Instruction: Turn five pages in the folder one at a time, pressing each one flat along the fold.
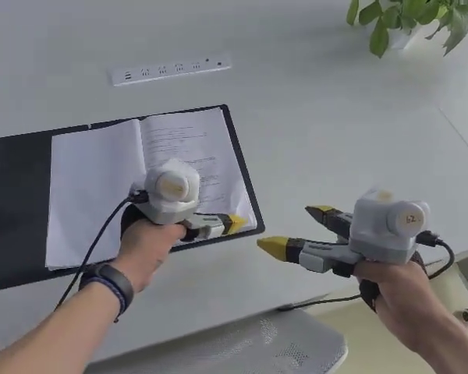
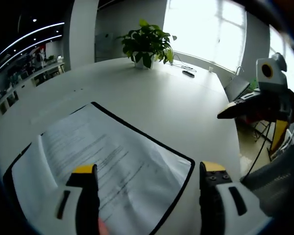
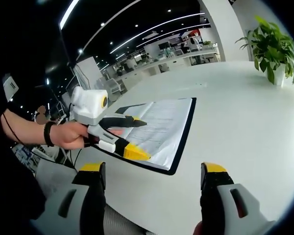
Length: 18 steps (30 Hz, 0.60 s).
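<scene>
The folder [image 1: 15,195] lies open on the white tabletop [image 1: 335,117], its black cover framing thin white sheets; the right-hand page [image 1: 191,152] carries faint print and bows slightly, while the left-hand page [image 1: 93,187] looks blank. The left tongs [image 1: 230,224] hover at the near right corner of the printed page, jaws spread wide and holding nothing, one tip over the paper and the other past the cover's edge over bare tabletop; the right tongs [image 1: 295,227] hang well apart to the right, likewise agape and empty. The likeliest slip, I judge, is catching two sheets at once, since they are thin, smooth and stacked flush; a hard, narrow, yellow-tipped jaw could also crease or tear the corner if it bites too deep; the smooth tabletop gives the light folder little grip, so a lift with no counter-hold may drag the whole thing; the black cable [image 1: 93,241] trailing from the left tongs across the blank page could snag a turning sheet; and stiff tips pressed along the fold might skid and wrinkle rather than flatten.
</scene>
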{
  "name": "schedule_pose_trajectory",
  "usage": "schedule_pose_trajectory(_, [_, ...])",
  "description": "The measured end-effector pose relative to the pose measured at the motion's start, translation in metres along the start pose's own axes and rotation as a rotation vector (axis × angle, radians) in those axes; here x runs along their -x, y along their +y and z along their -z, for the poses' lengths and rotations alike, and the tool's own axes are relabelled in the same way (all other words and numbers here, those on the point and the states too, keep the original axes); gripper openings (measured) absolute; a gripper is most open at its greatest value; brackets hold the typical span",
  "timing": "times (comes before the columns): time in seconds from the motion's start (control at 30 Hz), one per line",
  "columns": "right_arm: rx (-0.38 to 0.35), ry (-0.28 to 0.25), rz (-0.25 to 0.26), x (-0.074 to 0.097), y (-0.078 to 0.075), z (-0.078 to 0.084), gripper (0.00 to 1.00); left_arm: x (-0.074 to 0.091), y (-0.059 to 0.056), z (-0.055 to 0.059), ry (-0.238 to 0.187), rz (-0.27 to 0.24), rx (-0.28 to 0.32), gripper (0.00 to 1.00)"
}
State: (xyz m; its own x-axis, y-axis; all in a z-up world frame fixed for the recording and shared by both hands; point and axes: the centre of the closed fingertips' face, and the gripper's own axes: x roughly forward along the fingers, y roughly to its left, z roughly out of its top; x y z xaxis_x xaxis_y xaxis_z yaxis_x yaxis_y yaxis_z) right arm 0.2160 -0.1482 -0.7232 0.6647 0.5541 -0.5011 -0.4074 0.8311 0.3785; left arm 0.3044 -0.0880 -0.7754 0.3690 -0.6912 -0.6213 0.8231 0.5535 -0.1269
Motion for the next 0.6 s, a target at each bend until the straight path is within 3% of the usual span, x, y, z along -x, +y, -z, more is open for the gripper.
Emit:
schedule_pose_trajectory(0.03, [-0.002, 0.002, 0.000, 0.000, -0.001, 0.000, 0.78, -0.004, 0.002, 0.003, 0.017, -0.022, -0.026, 0.81])
schedule_pose_trajectory(0.07, [-0.003, 0.004, 0.000, 0.000, -0.001, 0.001, 0.78, -0.013, 0.004, 0.014, 0.060, -0.027, -0.077, 0.79])
schedule_pose_trajectory(0.17, [-0.005, 0.006, -0.001, 0.000, -0.001, 0.000, 0.77, -0.025, -0.002, 0.015, 0.057, -0.005, -0.015, 0.82])
schedule_pose_trajectory(0.33, [-0.006, 0.010, -0.004, 0.001, -0.002, 0.001, 0.77, -0.034, -0.001, 0.014, 0.051, -0.028, -0.007, 0.81])
schedule_pose_trajectory(0.4, [-0.008, 0.012, -0.005, 0.002, -0.003, 0.002, 0.76, -0.034, 0.003, 0.017, 0.061, -0.056, -0.039, 0.77])
schedule_pose_trajectory(0.6, [-0.006, 0.031, -0.021, 0.001, -0.001, 0.007, 0.76, -0.035, 0.006, 0.020, 0.068, -0.054, -0.077, 0.75])
